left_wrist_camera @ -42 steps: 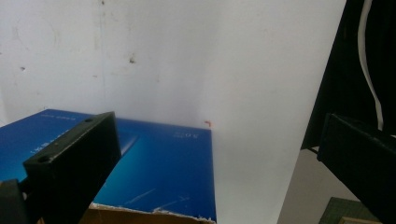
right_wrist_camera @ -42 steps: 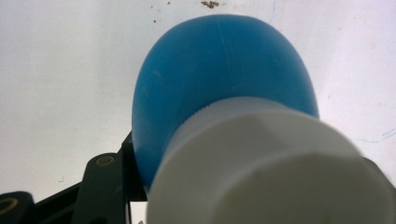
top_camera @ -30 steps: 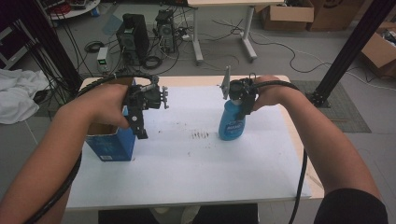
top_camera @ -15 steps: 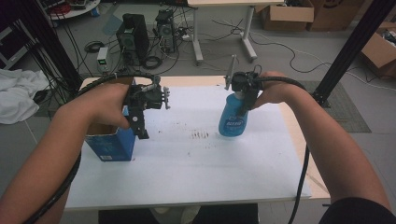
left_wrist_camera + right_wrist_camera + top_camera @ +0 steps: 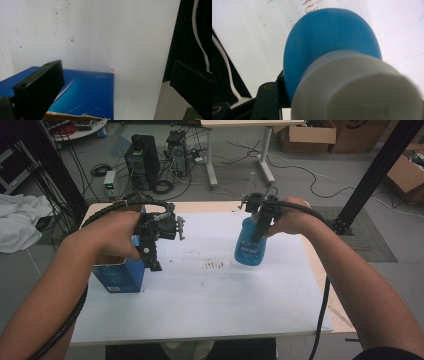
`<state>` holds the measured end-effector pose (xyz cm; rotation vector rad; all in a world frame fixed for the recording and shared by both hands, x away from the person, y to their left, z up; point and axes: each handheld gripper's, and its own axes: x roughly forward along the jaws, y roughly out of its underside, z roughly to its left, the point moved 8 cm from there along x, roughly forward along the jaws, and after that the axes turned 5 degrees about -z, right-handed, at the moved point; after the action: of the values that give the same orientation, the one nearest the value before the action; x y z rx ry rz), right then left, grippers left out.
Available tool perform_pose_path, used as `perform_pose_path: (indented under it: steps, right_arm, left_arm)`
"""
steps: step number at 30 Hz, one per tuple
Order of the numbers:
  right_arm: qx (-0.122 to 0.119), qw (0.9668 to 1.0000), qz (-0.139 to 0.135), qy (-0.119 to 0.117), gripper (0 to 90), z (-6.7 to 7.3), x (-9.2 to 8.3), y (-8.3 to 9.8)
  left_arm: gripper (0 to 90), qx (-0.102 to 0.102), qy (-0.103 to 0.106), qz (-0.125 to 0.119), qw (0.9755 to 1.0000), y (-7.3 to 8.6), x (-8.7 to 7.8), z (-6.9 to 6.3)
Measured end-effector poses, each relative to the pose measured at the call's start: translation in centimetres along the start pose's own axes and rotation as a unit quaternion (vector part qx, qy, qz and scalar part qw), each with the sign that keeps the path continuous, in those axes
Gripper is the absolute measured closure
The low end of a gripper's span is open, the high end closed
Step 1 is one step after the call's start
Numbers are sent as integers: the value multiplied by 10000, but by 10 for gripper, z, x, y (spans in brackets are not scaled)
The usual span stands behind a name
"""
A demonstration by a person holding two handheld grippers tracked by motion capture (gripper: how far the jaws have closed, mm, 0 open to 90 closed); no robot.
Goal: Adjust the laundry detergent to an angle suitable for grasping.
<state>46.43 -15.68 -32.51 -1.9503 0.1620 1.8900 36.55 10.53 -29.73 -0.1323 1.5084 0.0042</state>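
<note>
We see a big white bench [image 5: 210, 310] with some small dark marks near its middle. On its left side, close to the left edge, stands a blue box [image 5: 120, 275] with its top open. Our left gripper [image 5: 150, 251] hangs just above the box, by its right side. From the left gripper view, its two black jaws are wide apart, with nothing between them, and the blue box [image 5: 85, 95] sits below them.

Toward the right side of the bench, nearer the far edge, is a blue bottle [image 5: 251, 245] with a white cap. Our right gripper [image 5: 260, 222] has its jaws closed around the bottle near its top. The bottle hangs tilted, lifted a little off the bench. In the right gripper view, the bottle [image 5: 332, 37] and its white cap [image 5: 357, 87] look very big and close.
</note>
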Motion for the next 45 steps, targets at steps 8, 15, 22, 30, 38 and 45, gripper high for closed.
perform_pose_path:
  steps: [8, 15, 22, 30, 38, 45]
  right_arm:
    - [803, 9963, -67, 289, 398, 0, 3, 1]
    - [1148, 9930, -89, 261, 397, 2, 17, 3]
    - [1247, 9920, -42, 181, 398, 9, 31, 1]
    - [1209, 9925, 74, 183, 398, 20, 39, -1]
    - [1053, 9943, 121, 143, 398, 33, 43, -6]
    - [802, 9963, 158, 268, 398, 49, 48, -10]
  left_arm:
    - [1, 30, 11, 5, 10000, -4, 1, -3]
    - [1, 19, 24, 10, 10000, -5, 3, -6]
    - [1, 17, 9, -6, 10000, -2, 4, -6]
    - [1, 19, 46, 14, 10000, -1, 6, -8]
    - [0, 10, 45, -3, 10000, -1, 7, -10]
    - [0, 38, 61, 31, 10000, -2, 11, -13]
